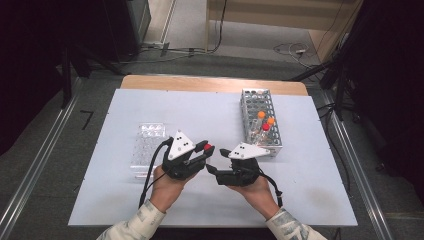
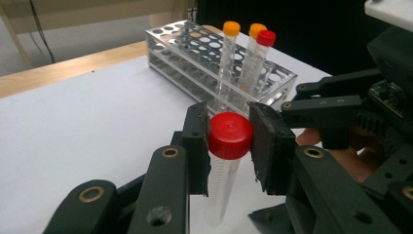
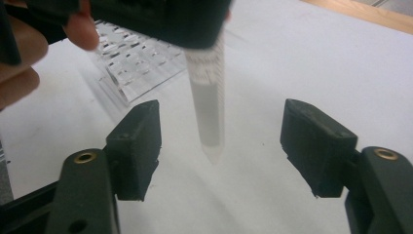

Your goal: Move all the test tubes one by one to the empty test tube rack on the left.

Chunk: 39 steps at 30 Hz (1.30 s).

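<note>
A clear tube with a red cap (image 2: 230, 134) hangs upright above the white table. My left gripper (image 2: 229, 146) is shut on it, its pads pressing the cap from both sides; in the high view this gripper (image 1: 206, 150) sits at centre front. My right gripper (image 3: 221, 146) is open, its jaws standing wide on either side of the tube's lower end (image 3: 208, 122) without touching it. In the high view the right gripper (image 1: 216, 160) points left, just below the left one.
A metal tube rack (image 1: 250, 100) stands at the right rear with two orange-capped tubes (image 1: 261, 115) and a red-capped one (image 1: 266, 127). A clear plastic well tray (image 1: 147, 145) lies to the left. A white sheet (image 1: 210, 110) covers the table.
</note>
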### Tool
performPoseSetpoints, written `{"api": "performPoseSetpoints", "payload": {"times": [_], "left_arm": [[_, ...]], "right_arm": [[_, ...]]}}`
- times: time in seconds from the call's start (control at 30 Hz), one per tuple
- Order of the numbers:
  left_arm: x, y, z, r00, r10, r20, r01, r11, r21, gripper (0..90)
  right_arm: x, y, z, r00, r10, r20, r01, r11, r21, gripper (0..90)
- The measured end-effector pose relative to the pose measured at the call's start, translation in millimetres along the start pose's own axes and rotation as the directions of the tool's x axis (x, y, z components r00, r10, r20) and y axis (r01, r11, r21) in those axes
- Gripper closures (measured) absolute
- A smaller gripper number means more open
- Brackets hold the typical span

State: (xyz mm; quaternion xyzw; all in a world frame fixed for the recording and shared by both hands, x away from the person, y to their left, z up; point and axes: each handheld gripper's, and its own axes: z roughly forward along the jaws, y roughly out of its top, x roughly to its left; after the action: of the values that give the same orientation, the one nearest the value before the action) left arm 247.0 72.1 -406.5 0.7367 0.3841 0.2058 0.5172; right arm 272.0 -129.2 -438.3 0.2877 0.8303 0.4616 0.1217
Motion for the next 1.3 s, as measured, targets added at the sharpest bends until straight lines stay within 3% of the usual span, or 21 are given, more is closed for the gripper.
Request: {"api": "performPoseSetpoints", "payload": {"times": [0.33, 1.3], "left_arm": [[14.2, 3.7, -11.6, 0.9992, -0.03, -0.027, 0.03, 0.9994, -0.02, 70.3], [50.6, 5.9, -48.6, 0.9908, -0.096, -0.095, 0.091, 0.994, -0.06, 70.3]], "right_arm": [[-4.2, -2.2, -0.5, 1.0, 0.009, 0.001, -0.009, 1.0, 0.014, 23.2], [-15.7, -10.3, -9.3, 0.9988, 0.041, 0.026, -0.042, 0.999, 0.021, 23.1]]}}
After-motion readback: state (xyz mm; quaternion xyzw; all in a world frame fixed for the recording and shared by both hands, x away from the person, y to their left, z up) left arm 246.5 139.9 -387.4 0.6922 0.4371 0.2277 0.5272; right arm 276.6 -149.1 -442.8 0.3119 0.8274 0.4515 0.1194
